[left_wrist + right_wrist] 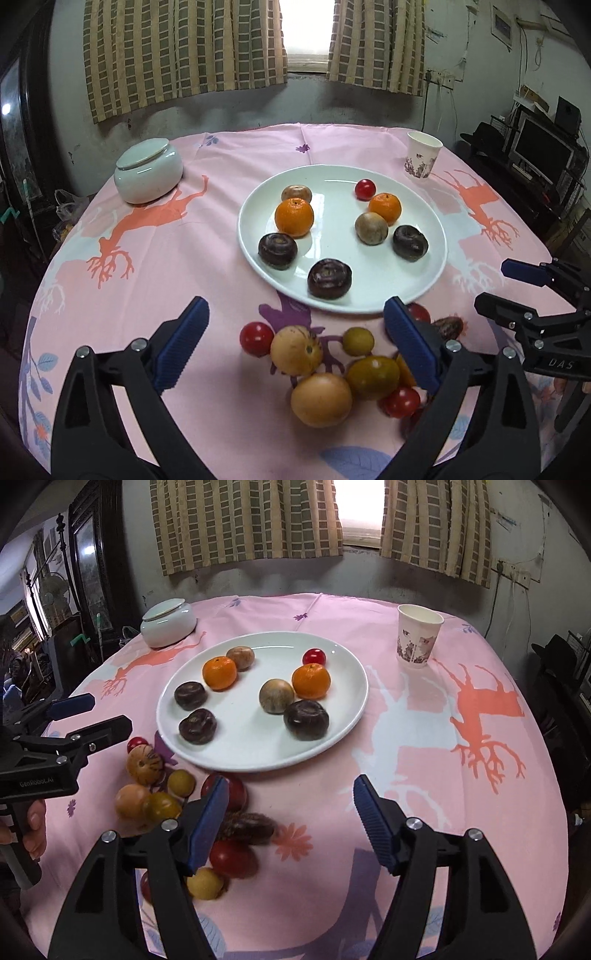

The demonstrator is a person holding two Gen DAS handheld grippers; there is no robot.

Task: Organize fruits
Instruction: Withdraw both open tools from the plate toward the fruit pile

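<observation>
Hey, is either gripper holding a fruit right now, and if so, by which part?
Nothing is held. The left gripper hangs open over the loose fruits on the tablecloth, touching none. The right gripper is open too, with only cloth between its fingers.

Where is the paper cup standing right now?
The paper cup stands upright on the pink tablecloth, far right in both views, apart from the white plate.

The left gripper hovers low over the tabletop, jaws spread wide and holding nothing. The right gripper hangs beside it over the same tabletop, jaws likewise parted (the person's left-hand fingers wrap its neighbour's handle).
</observation>
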